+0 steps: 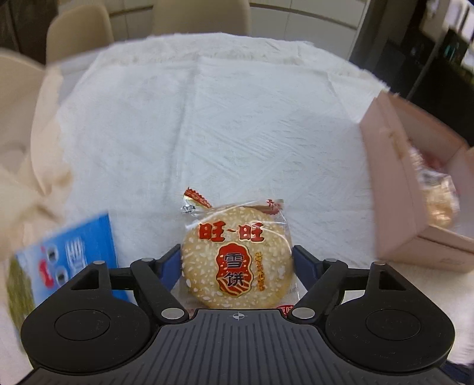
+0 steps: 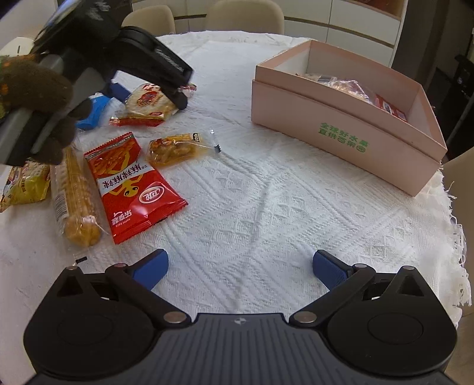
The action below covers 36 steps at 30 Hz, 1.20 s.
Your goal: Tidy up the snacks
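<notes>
My left gripper (image 1: 237,260) is shut on a round rice cracker packet (image 1: 237,254) with red lettering, its blue pads against both sides; the same packet (image 2: 148,102) shows in the right wrist view, just above the cloth. A pink box (image 2: 349,124) with several snacks inside stands at the right; it also shows in the left wrist view (image 1: 394,189). My right gripper (image 2: 240,269) is open and empty over bare cloth. On the left lie a red snack bag (image 2: 133,183), a clear packet of yellow pieces (image 2: 177,149), a corn cob pack (image 2: 75,195) and a yellow packet (image 2: 23,183).
A blue packet (image 1: 71,251) lies left of the held cracker, seen too in the right wrist view (image 2: 94,114). A white textured cloth (image 2: 266,192) covers the round table, its frayed edge at right. Beige chairs (image 2: 243,14) stand at the far side.
</notes>
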Tool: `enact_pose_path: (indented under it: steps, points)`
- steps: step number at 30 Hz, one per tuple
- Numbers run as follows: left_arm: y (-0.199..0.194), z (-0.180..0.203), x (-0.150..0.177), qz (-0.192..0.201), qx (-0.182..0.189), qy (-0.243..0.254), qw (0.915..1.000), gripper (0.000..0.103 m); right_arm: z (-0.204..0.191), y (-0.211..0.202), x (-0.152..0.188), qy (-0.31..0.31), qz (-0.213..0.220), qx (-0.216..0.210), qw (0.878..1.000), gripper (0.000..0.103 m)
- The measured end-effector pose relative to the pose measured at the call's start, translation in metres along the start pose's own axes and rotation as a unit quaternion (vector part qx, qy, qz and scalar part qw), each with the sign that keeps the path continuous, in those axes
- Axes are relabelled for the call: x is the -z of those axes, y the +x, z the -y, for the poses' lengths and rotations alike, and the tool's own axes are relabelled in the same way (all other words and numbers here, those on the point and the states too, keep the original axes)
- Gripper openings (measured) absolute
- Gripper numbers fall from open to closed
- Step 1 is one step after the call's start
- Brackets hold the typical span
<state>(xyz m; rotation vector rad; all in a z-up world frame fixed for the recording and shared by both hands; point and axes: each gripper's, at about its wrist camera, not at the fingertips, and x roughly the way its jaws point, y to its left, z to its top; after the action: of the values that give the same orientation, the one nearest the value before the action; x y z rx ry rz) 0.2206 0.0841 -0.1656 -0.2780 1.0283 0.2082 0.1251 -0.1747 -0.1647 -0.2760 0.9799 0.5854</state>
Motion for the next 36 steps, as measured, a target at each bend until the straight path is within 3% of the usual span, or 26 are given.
enact_pose_path:
  steps: [2, 9, 13, 15, 20, 24, 29, 34, 36]
  points:
    - [-0.019, -0.016, 0.014, 0.007, 0.036, -0.030, 0.9989, 0.082, 0.000, 0.000, 0.001, 0.001, 0.001, 0.001, 1.000, 0.103]
    - [-0.118, -0.072, 0.074, 0.045, 0.083, -0.111, 0.9893, 0.082, 0.002, 0.006, -0.011, -0.032, -0.025, -0.019, 0.999, 0.103]
    - [-0.142, -0.102, 0.116, 0.021, 0.079, -0.150, 0.9854, 0.082, -0.004, 0.001, -0.026, -0.029, -0.015, -0.027, 0.999, 0.099]
    - [-0.150, -0.118, 0.138, 0.017, 0.075, -0.178, 0.9810, 0.082, -0.013, -0.002, -0.038, -0.019, -0.009, -0.053, 0.998, 0.099]
    - [-0.174, -0.167, 0.169, 0.048, 0.044, -0.264, 0.9623, 0.082, -0.080, -0.002, -0.067, -0.066, -0.003, -0.122, 0.990, 0.099]
    - [-0.197, -0.204, 0.190, 0.062, 0.020, -0.306, 0.9497, 0.082, -0.159, -0.005, -0.076, -0.147, 0.037, -0.135, 0.979, 0.099]
    - [-0.213, -0.232, 0.219, 0.052, 0.020, -0.329, 0.9428, 0.082, -0.204, 0.016, -0.087, -0.081, 0.010, -0.167, 0.983, 0.099]
    - [-0.213, -0.252, 0.235, 0.031, 0.021, -0.325, 0.9450, 0.082, -0.241, 0.050, -0.088, -0.089, 0.018, -0.107, 0.990, 0.098]
    - [-0.212, -0.256, 0.234, 0.029, 0.027, -0.319, 0.9468, 0.082, -0.249, 0.059, -0.082, -0.124, 0.016, -0.075, 0.989, 0.087]
